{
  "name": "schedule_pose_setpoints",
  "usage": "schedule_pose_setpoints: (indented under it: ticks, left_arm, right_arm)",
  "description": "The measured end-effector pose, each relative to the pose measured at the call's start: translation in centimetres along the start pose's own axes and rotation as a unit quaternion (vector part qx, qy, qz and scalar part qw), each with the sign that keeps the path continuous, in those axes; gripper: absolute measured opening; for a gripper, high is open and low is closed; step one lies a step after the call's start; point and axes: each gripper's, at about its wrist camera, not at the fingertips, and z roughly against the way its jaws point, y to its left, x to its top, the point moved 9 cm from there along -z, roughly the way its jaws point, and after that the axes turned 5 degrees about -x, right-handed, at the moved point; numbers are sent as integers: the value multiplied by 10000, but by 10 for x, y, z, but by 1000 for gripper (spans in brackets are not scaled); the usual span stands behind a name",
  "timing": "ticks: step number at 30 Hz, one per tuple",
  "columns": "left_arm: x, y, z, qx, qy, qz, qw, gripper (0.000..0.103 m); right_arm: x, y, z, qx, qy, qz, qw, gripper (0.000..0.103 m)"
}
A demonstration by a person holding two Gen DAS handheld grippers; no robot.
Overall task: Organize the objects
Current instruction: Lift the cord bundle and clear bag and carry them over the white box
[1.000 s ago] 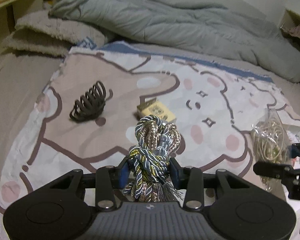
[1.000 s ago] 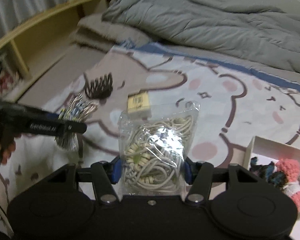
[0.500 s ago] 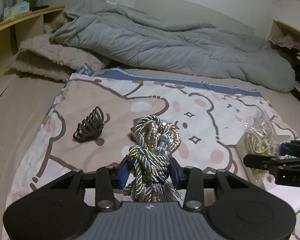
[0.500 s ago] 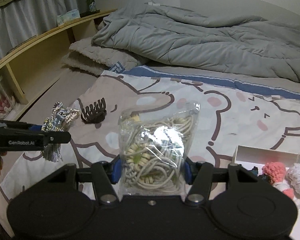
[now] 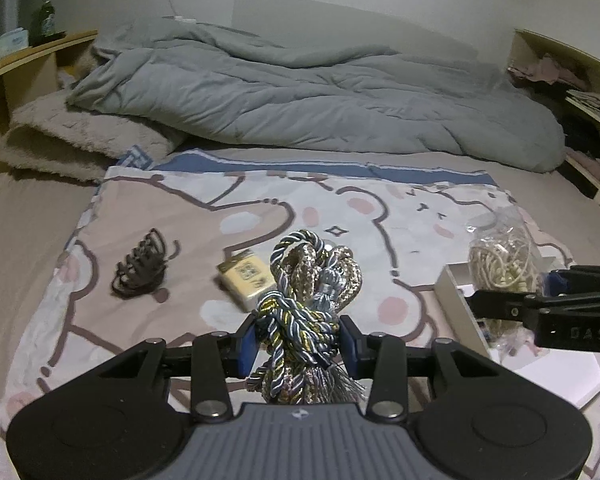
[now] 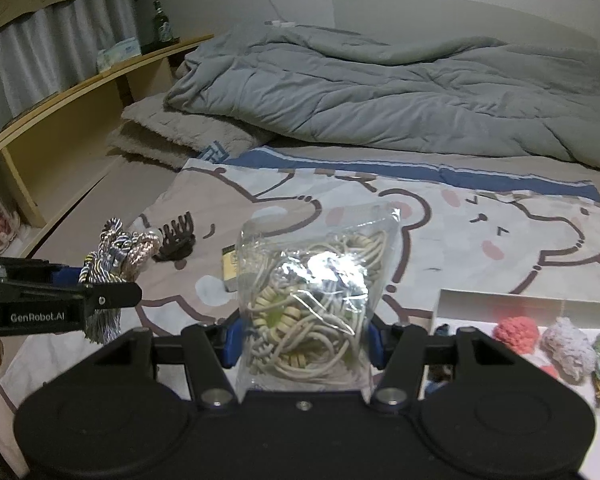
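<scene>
- While the left gripper point(image 5: 298, 338) pinches the knotted cord bundle point(image 5: 306, 312) above the bear-print sheet point(image 5: 188, 308), the hair claw point(image 5: 140, 270) and small card box point(image 5: 246, 278) lie unsorted.
- Seen from the right wrist, the right gripper point(image 6: 304, 342) clamps the bag of beige cords point(image 6: 310, 300) just left of the white box point(image 6: 500, 304); carrying both loads into it seems next.

Your room is dimly lit, colours muted and slightly grainy. In your right wrist view, glare flares white on the plastic bag point(image 6: 308, 304) held just ahead of the gripper. Both fisheye views bend lines and darken at the corners. The hair claw point(image 5: 142, 270) ahead-left of your left gripper looks motion-smeared.
</scene>
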Motion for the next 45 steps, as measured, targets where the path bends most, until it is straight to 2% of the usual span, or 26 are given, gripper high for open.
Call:
schedule_pose_setpoints:
  ticks: [11, 20, 27, 32, 45]
  left_arm:
    - [2, -54, -16, -372, 61, -213, 9991, 42]
    - [4, -110, -32, -841, 87, -284, 9960, 42]
    - [2, -156, -49, -1120, 183, -419, 9927, 42]
    - [-1, -186, -59, -1324, 255, -342, 9903, 42]
    - [-19, -259, -92, -1687, 570, -38, 9840, 42]
  right_arm:
    - [-10, -48, 22, -313, -36, -228, 9992, 58]
    - [-22, -93, 42, -635, -45, -373, 9973, 58]
    - [-33, -139, 59, -878, -87, -607, 9942, 58]
    - [-45, -170, 69, -1030, -69, -748, 9918, 58]
    - [-63, -235, 85, -1358, 411, -486, 9887, 58]
